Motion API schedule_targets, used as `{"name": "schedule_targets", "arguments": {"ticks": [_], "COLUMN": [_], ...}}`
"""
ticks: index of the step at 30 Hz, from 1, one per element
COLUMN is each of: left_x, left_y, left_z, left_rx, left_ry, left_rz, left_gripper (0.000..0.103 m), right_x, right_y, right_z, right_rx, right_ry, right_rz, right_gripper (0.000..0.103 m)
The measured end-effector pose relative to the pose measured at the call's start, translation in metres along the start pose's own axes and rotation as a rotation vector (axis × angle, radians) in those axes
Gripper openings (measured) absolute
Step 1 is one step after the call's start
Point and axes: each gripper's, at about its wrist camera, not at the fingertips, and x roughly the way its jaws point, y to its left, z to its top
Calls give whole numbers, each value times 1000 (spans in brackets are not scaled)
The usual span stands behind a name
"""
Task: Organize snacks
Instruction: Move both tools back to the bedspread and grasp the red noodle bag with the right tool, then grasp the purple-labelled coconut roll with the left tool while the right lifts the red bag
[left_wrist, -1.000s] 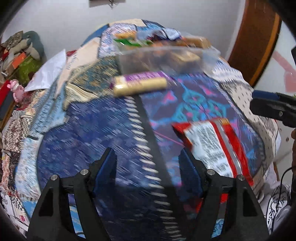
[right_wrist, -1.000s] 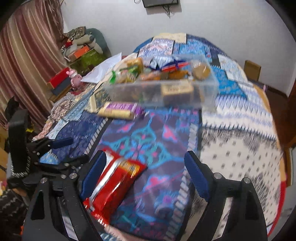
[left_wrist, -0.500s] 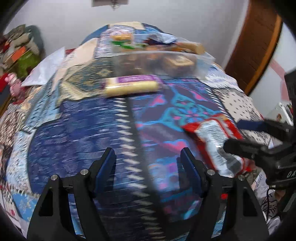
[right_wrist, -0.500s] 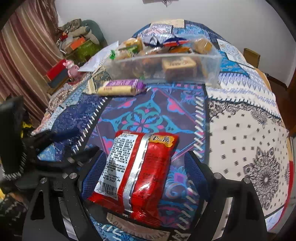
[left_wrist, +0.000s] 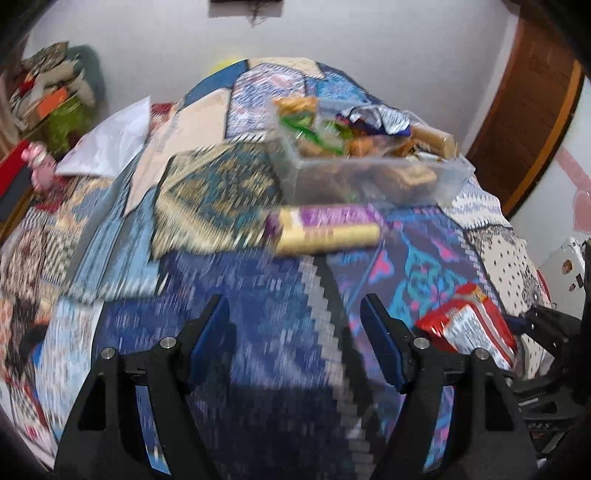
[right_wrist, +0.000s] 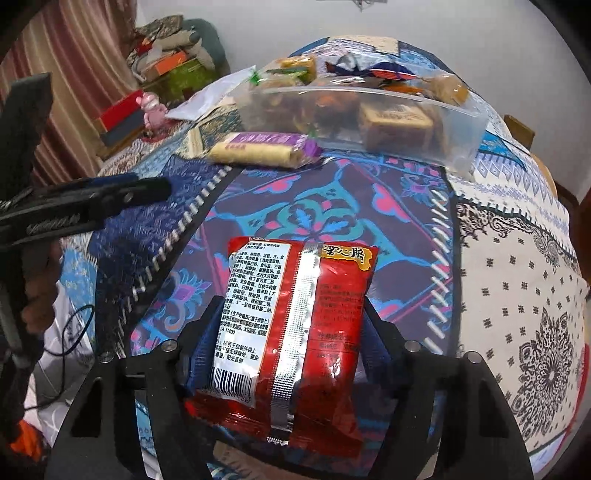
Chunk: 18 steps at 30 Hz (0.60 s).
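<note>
Holding the red packet (right_wrist: 325, 280) with the right tool (right_wrist: 291, 343), clamped on its two long sides after closing in on it just now. Lying low on the patchwork cloth (right_wrist: 517, 295), at the near edge, well apart from the clear box (right_wrist: 458, 122) at the far side. Hovering over bare cloth with the left tool (left_wrist: 295, 332), spread apart and holding nothing. Plenty to go wrong from here. Puffy and shiny, so might slide out on the way up if squeezed too softly. Might crush what is inside, or pop the bag, if squeezed too hard. Gripped near the bottom end only, so might droop or swing on the way across. Already heaped high in the box, with snacks poking over the rim, so might roll off the pile and land back on the cloth. Might also knock the purple and yellow snack (right_wrist: 262, 149), lying just in front of the box, if carried too low. Might bump the left tool too, close by on the left side. Best to lift slowly, carry high, and let go gently over a gap in the pile.
</note>
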Motion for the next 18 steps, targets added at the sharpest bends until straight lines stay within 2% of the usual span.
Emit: {"name": "schedule_targets", "arguments": {"ticks": [7, 10, 14, 18], "left_x": [43, 59, 77, 75], "left_y": [-6, -9, -10, -12], "left_z": [47, 54, 57, 54], "left_rx": [121, 163, 188, 182], "left_ry": [-13, -10, 21, 42], "left_rz": [-21, -33, -74, -78], "left_gripper": [80, 80, 81, 81], "right_x": [-4, -1, 3, 5], "right_y": [-32, -43, -52, -54], "right_z": [8, 14, 20, 24], "right_rx": [58, 79, 116, 118], "right_ry": [-25, -28, -35, -39], "right_rz": [-6, -18, 10, 18], "right_gripper": [63, 63, 64, 63]}}
